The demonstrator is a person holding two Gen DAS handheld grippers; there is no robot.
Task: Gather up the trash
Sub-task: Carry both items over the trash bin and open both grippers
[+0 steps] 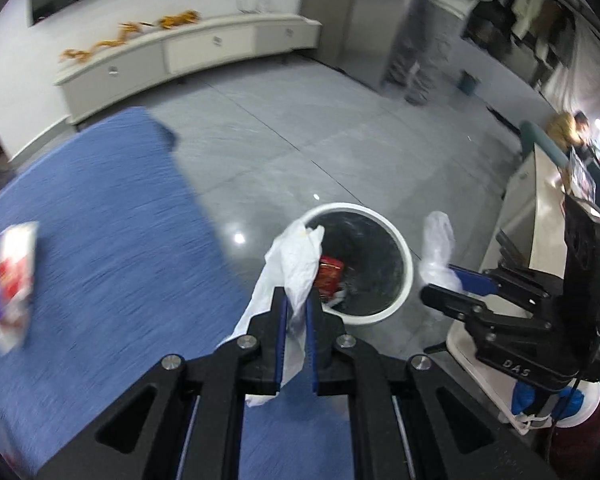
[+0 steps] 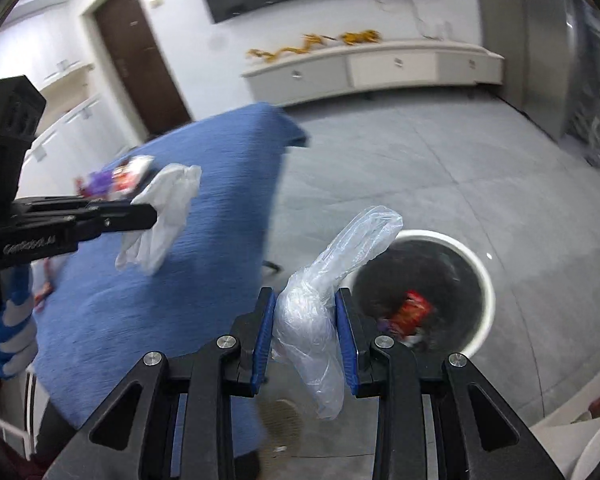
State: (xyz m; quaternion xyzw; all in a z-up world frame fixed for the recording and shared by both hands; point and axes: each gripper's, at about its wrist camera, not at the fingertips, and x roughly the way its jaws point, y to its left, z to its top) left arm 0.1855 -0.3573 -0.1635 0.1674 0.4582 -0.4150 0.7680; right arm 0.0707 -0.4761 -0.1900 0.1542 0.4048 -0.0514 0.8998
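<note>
Two claws: left claw (image 1: 296,308) clamps one white crumpled plastic sheet (image 1: 296,260); right claw (image 2: 305,334) clamps one clear crumpled plastic bag (image 2: 320,312). One round white-rimmed bin (image 2: 486,280) holds one red snack wrapper (image 2: 416,308).

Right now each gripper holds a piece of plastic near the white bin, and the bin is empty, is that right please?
Not quite: the white bin is not empty. The right wrist view shows a red wrapper inside it. Each gripper does hold plastic: left gripper a white bag, right gripper a clear bag.
</note>
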